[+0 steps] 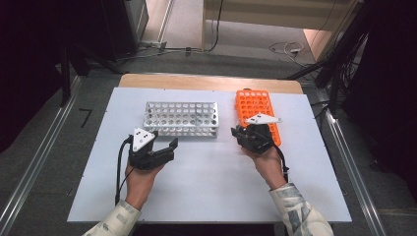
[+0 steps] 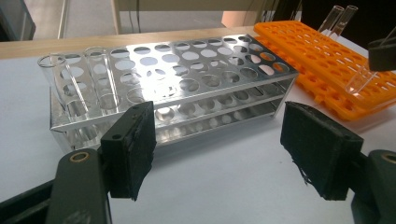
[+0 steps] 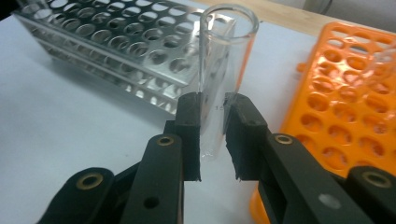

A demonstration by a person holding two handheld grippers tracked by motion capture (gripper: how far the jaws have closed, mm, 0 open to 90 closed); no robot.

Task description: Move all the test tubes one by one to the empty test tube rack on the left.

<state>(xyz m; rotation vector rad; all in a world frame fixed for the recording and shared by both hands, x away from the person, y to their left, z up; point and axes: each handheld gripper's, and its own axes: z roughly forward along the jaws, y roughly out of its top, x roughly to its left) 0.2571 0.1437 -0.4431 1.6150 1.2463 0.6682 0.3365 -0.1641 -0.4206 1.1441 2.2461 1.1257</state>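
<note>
Looking down from the high view, a white board [image 1: 206, 196] covers the table, with a metal rack [image 1: 181, 118] lying at its middle and an orange rack [image 1: 257, 112] to the right of it, the two well apart. The left gripper [image 1: 164, 148] hovers just in front of the metal rack, its jaws spread and nothing between them. The right gripper [image 1: 241, 133] sits at the near end of the orange rack, over its left edge; what it carries is too small to make out from here.

The left gripper view looks along two wide-set jaws at the metal rack [image 2: 173, 79], with bare board between the pads. Two glass tubes [image 2: 60, 84] stand in the rack's left end holes. Farther off, the orange rack [image 2: 322, 60] holds two more tubes at its far edge, and another tube [image 2: 362, 81] hangs tilted above it under a dark gripper tip.

The right gripper view shows its jaws clamped on a clear glass tube [image 3: 224, 70], which stands upright between the pads with its open mouth on top, above the white board between the metal rack [image 3: 116, 46] and the orange rack [image 3: 350, 102].
</note>
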